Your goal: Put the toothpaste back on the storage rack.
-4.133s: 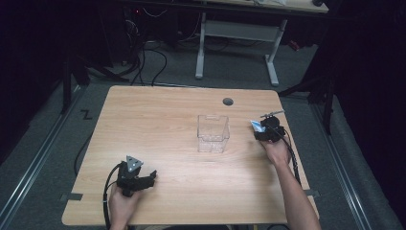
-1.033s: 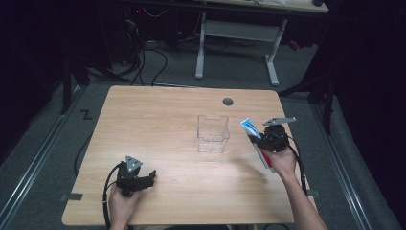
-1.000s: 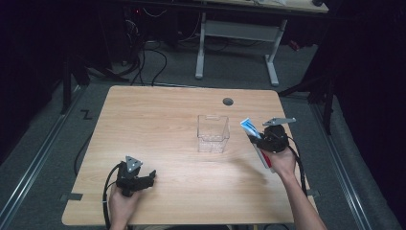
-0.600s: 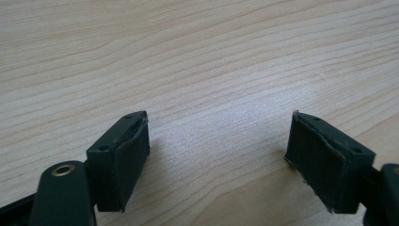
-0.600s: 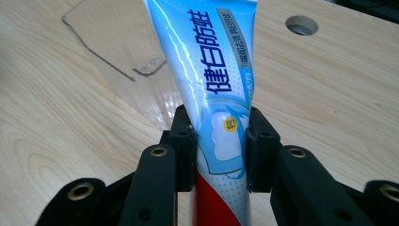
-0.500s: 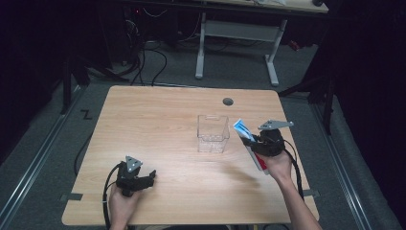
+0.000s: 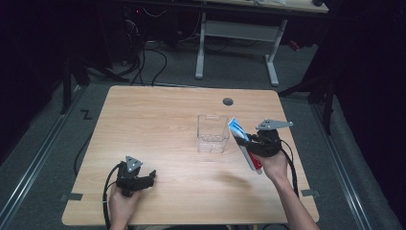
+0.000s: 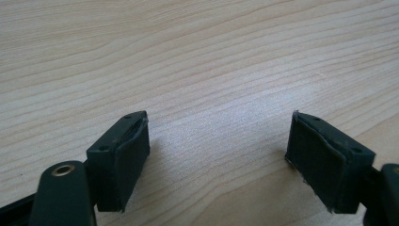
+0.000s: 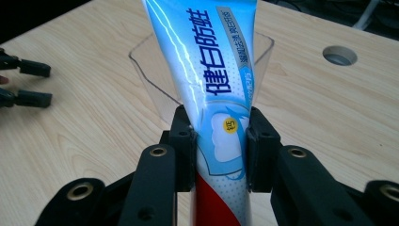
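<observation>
A light wooden table [image 7: 158, 124] stands on a grey floor in a dark room, with a second desk frame behind it and a round cable hole [image 7: 228, 101] near the table's far edge.

Right gripper [image 7: 249, 143]: closed on a toothpaste tube [image 7: 244, 143]. In the right gripper view the two black pads clamp the toothpaste tube [image 9: 214, 94] from both sides, at the band where its blue-and-white print meets the red section. The flat crimped end extends forward and upward past the jaws; the red end passes back beneath the gripper body toward the hand. In the high view the tube is held clear of the table top and tilted, its blue end just beside the right wall of a clear plastic container [image 7: 212, 133], its red end pointing toward the person.

The clear plastic container [image 9: 155, 70] stands upright near the table centre, directly ahead of the right gripper, behind the tube.

Left gripper [image 7: 146, 179]: rests low at the near left of the table, well apart from the container. In the left gripper view its jaws stand wide apart over bare wood, nothing between them.
</observation>
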`<state>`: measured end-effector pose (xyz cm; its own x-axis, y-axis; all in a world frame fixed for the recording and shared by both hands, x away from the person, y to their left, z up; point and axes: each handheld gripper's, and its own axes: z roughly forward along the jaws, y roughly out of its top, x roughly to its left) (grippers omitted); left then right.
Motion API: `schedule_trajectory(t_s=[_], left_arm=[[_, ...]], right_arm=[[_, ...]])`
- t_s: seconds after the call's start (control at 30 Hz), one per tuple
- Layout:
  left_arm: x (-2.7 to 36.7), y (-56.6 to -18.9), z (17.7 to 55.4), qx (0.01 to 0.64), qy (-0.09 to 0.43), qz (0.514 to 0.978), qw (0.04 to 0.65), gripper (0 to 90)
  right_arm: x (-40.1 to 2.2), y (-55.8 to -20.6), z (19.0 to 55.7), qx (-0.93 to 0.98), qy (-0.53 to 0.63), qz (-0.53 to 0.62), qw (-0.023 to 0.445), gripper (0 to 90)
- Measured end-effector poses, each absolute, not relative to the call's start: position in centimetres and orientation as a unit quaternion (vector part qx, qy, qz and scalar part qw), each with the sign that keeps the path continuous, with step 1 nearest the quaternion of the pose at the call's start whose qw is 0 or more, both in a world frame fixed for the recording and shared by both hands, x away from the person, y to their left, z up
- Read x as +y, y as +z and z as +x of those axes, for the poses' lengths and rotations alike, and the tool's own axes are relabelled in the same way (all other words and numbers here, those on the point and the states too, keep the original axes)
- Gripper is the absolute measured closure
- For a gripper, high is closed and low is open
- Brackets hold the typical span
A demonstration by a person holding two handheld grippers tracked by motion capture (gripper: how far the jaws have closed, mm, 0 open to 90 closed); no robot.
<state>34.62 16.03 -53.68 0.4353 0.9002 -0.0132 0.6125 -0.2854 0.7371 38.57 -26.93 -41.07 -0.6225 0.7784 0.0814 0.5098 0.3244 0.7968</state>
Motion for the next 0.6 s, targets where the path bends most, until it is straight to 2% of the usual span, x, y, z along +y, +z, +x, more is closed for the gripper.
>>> schedule_trajectory(t_s=[0.6], left_arm=[[16.0,-53.7,34.7,0.487,0.207,0.775,0.345,21.9]], right_arm=[[-24.2,-39.3,39.1,0.805,0.437,0.367,0.162,69.5]])
